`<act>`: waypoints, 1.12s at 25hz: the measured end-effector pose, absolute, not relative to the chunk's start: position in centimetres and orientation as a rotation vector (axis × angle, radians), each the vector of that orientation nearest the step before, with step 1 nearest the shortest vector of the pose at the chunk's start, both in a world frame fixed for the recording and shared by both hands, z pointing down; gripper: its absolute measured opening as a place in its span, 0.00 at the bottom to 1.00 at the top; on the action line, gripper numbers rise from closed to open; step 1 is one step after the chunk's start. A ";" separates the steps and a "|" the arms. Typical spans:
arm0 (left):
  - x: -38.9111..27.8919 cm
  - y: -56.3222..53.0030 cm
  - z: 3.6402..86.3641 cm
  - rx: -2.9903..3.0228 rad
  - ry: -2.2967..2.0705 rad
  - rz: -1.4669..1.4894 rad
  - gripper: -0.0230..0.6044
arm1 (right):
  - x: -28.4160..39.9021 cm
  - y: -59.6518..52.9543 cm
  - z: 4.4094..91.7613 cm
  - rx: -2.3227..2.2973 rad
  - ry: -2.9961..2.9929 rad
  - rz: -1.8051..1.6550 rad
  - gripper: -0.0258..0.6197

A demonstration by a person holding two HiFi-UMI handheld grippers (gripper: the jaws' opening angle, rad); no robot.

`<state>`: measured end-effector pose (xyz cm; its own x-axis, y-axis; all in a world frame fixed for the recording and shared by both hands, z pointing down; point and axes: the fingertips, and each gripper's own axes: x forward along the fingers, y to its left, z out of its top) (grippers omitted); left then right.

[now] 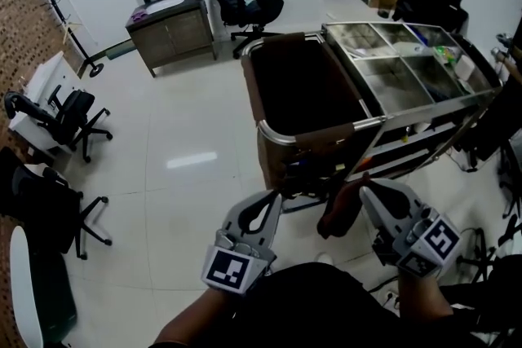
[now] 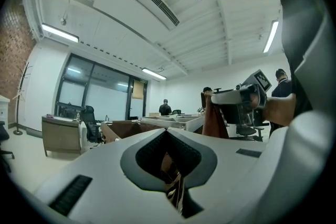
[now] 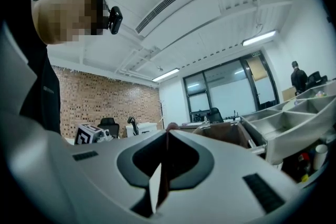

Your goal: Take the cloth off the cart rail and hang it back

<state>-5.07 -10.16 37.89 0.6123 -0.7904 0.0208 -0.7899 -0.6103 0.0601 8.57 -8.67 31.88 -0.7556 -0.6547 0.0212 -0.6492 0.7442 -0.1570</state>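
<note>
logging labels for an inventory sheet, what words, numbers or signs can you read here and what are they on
No text can be read anywhere.
Left cube, right cube: black-and-white square patterns only, no letters or digits.
Bottles under the cart: labels too small to read.
Green item in the cart's top tray: too blurred to read.

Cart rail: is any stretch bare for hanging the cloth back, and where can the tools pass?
The near rail in front of the dark bin looks free along its length. Open floor lies left of the cart, toward the office chairs. Right side is crowded: trays with items, cluttered lower shelves. Right tool grips the cloth; left tool is shut.
</note>
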 end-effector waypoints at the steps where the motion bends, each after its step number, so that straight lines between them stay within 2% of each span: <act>1: -5.3 -10.2 37.8 2.764 -1.361 -0.015 0.04 | 8.6 -9.0 31.1 -1.082 2.895 -0.246 0.08; 13: -7.2 -11.3 38.1 2.733 -1.419 -0.048 0.04 | 7.9 -17.2 21.4 -1.103 2.907 -0.023 0.08; 20: -7.2 -11.4 37.9 2.730 -1.425 -0.052 0.04 | 4.7 -24.6 21.9 -1.210 2.947 0.035 0.08; 28: -7.6 -11.0 38.4 2.711 -1.438 -0.044 0.04 | 4.3 -33.5 28.1 -1.405 2.933 -0.031 0.08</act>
